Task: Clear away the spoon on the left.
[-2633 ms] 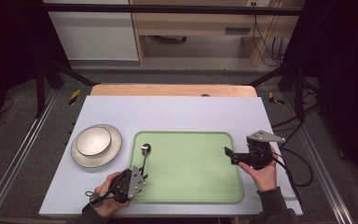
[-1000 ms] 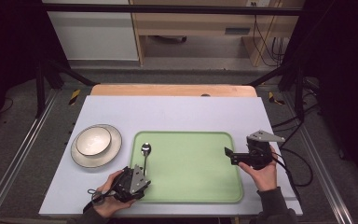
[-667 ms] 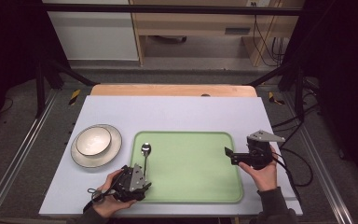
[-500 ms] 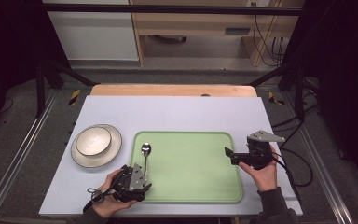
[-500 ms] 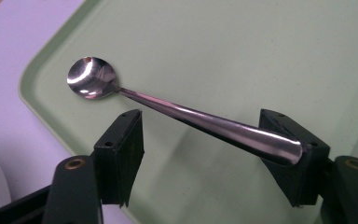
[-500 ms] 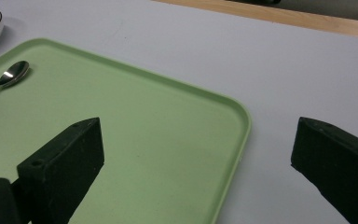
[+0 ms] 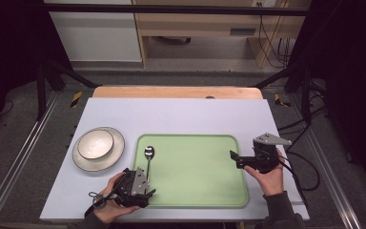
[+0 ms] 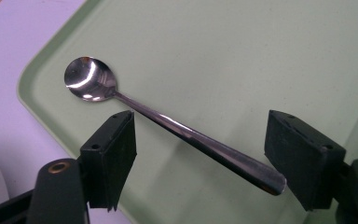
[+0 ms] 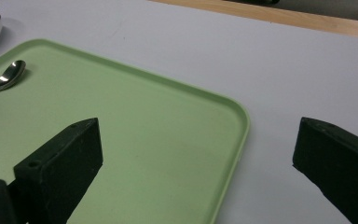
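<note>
- My left gripper (image 8: 200,154) sits released, jaws wide astride the spoon (image 8: 168,123) handle; the spoon lies in the green tray's (image 7: 195,171) left part.
- Closing off-centre could skid the thin handle away.
- Bowl on plate (image 7: 97,149) sits left, clear.
- My right gripper (image 7: 240,160) hangs released over the tray's right rim.

A glossy metal spoon (image 8: 168,122) lies on a matt, smooth green plastic tray (image 8: 242,56).
</note>
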Tool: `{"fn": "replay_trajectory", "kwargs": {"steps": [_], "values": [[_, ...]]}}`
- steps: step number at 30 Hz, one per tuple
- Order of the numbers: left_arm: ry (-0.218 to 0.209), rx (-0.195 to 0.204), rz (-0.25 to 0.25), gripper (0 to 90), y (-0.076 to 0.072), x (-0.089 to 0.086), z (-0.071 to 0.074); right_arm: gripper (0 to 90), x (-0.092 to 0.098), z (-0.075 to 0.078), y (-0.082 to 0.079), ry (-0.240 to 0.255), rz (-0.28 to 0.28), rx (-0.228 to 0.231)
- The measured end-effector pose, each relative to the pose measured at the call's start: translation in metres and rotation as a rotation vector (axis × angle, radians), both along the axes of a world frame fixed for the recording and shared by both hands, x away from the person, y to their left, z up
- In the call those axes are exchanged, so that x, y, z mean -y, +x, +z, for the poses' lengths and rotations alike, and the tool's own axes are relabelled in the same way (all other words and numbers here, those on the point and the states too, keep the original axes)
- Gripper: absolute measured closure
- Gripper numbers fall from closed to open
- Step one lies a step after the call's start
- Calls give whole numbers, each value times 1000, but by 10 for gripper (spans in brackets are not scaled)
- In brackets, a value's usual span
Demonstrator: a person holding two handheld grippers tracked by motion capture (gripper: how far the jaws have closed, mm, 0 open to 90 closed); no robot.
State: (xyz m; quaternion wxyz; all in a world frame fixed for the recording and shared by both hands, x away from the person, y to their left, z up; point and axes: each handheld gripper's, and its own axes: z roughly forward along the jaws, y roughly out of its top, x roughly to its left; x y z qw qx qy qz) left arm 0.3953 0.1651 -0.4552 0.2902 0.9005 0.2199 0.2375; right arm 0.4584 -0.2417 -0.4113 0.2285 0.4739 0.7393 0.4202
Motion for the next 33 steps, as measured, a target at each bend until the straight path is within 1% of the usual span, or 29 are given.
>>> {"fn": "replay_trajectory", "kwargs": {"steps": [5, 7, 8, 10, 11, 15, 16, 17, 18, 19, 20, 22, 23, 24, 25, 28, 30, 33], "values": [[-8, 2, 2, 235, -1, -1, 2, 16, 0, 1, -1, 4, -1, 5], [-23, 3, 10, 233, 0, -3, 4, 16, 0, 1, -1, 10, -2, 9], [-23, 3, 10, 232, 0, -3, 4, 16, 0, 1, -1, 10, -2, 9], [-53, 6, 24, 232, 1, -6, 7, 16, 1, 2, -1, 12, -4, 15], [-76, 10, 35, 231, 1, -7, 7, 16, 1, 2, -2, 14, -7, 16], [-87, 8, 44, 227, 2, -12, 11, 15, 2, 3, -2, 17, -10, 19], [-108, 14, 55, 226, 2, -15, 12, 15, 3, 3, -2, 12, -8, 22], [-126, 11, 62, 225, 3, -17, 14, 15, 3, 3, -2, 12, -9, 23], [-126, 11, 62, 224, 3, -17, 14, 15, 3, 3, -2, 12, -9, 23], [-154, 13, 77, 223, 4, -22, 16, 15, 4, 4, -2, 15, -14, 24], [-154, 13, 77, 223, 4, -22, 16, 15, 4, 4, -2, 15, -14, 24], [-181, 14, 94, 221, 4, -26, 19, 15, 4, 4, -3, 15, -18, 26], [-218, 19, 119, 220, 5, -31, 21, 15, 5, 5, -3, 11, -16, 33], [-231, 24, 130, 218, 6, -34, 22, 15, 6, 6, -3, 17, -18, 31], [-231, 24, 130, 217, 6, -34, 22, 15, 6, 6, -3, 17, -18, 31], [-278, 33, 165, 215, 6, -41, 25, 15, 7, 6, -3, 15, -24, 33], [-293, 41, 183, 214, 7, -47, 27, 14, 7, 7, -4, 17, -27, 34], [-327, 57, 223, 206, 7, -58, 31, 14, 8, 7, -4, 14, -32, 39]]}}
